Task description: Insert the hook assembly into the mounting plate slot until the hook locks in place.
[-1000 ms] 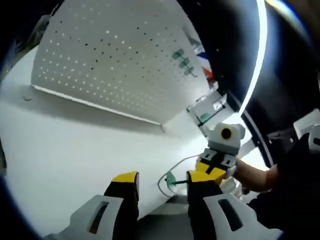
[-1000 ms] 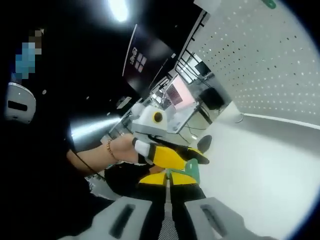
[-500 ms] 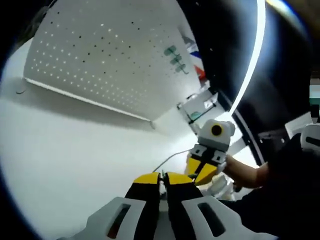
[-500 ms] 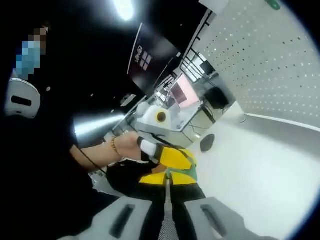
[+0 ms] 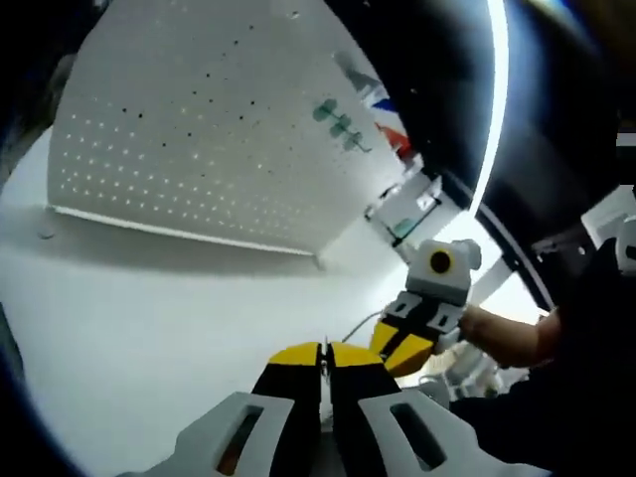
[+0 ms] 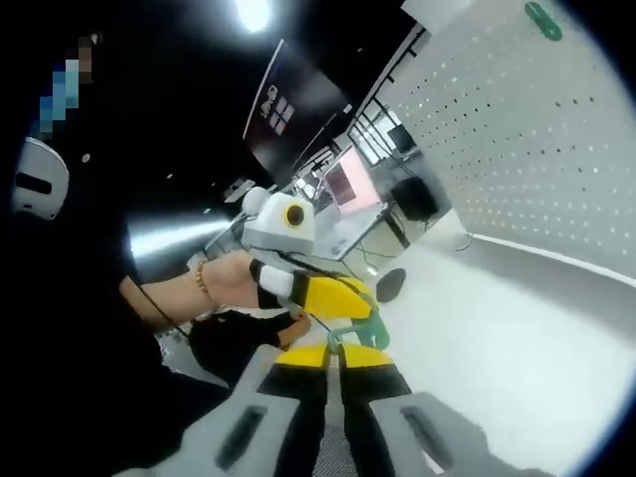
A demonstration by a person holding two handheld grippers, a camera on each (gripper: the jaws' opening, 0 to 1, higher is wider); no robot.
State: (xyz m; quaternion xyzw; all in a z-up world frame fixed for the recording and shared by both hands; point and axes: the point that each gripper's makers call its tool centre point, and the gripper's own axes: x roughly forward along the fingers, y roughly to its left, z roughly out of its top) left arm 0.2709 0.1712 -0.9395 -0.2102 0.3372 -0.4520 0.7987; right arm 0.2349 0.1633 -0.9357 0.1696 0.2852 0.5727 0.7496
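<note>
I hold the hook [image 6: 360, 333] between both grippers at the bottom centre of each view, low over the table [image 5: 149, 308], probably to steady it before the pegboard [image 5: 209, 139] in the upper left. My left gripper [image 5: 324, 350] is pinched narrow on it; my right gripper [image 6: 335, 355] is likewise clamped around its green part.

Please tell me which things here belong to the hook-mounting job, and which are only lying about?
For the job: green hook assembly, white perforated mounting plate, left gripper, right gripper.

Just about: green hooks already on the plate, red and blue item beside them, background desks and screen.
</note>
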